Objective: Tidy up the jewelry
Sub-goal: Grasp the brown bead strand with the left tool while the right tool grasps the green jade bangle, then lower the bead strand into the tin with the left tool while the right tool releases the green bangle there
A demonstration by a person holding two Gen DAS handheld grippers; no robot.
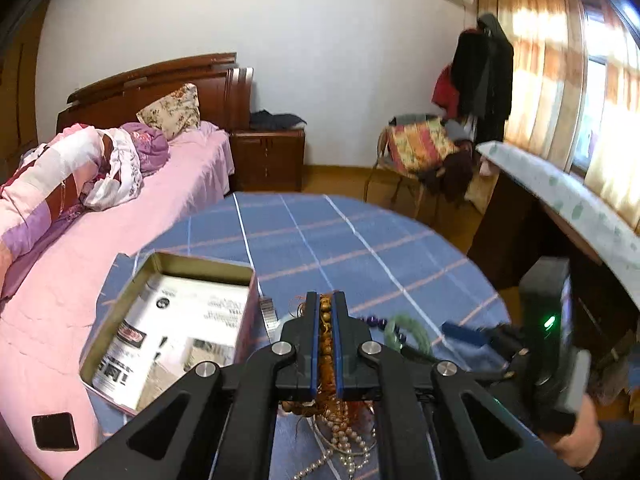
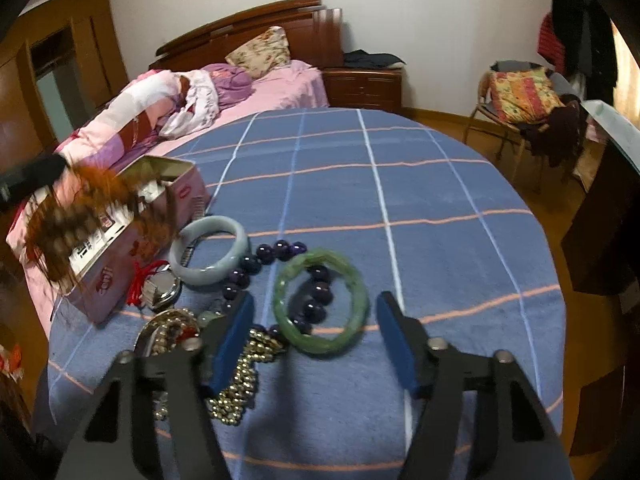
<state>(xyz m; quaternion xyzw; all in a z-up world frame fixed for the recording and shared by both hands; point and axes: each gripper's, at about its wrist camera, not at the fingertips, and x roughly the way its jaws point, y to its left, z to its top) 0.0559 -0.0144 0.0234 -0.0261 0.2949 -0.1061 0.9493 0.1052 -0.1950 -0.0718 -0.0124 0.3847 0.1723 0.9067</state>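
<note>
- Left claw (image 1: 325, 300): pads closed on a strand of brown wooden beads (image 1: 325, 336) with orange-brown tassels; held lifted above the counter (image 2: 440, 184), just beside the tin box. In the right wrist view the strand is a blurred orange-brown mass at the left edge.
- Right claw (image 2: 314, 304): spread wide, holding nothing, low over the counter's near edge, its fingers (image 2: 396, 336) to either side of the green bangle.
- Green bangle (image 2: 320, 300): lies flat near the near edge, ringing part of the purple bead bracelet.
- Purple bead bracelet (image 2: 276, 250): large dark beads, curving from beside the pale bangle into the green bangle.
- Pale bangle (image 2: 208, 254): flat, just right of the tin box.
- Tin box (image 1: 168, 320): open, printed papers inside, at the counter's left edge.
- Gold bead strand (image 2: 236, 384): heaped under the right claw's left finger.
- Pearl strand (image 1: 344, 440): on the cloth below the left claw.
- Silver watch (image 2: 162, 288) with red cord (image 2: 140, 280): near the box's front corner.
</note>
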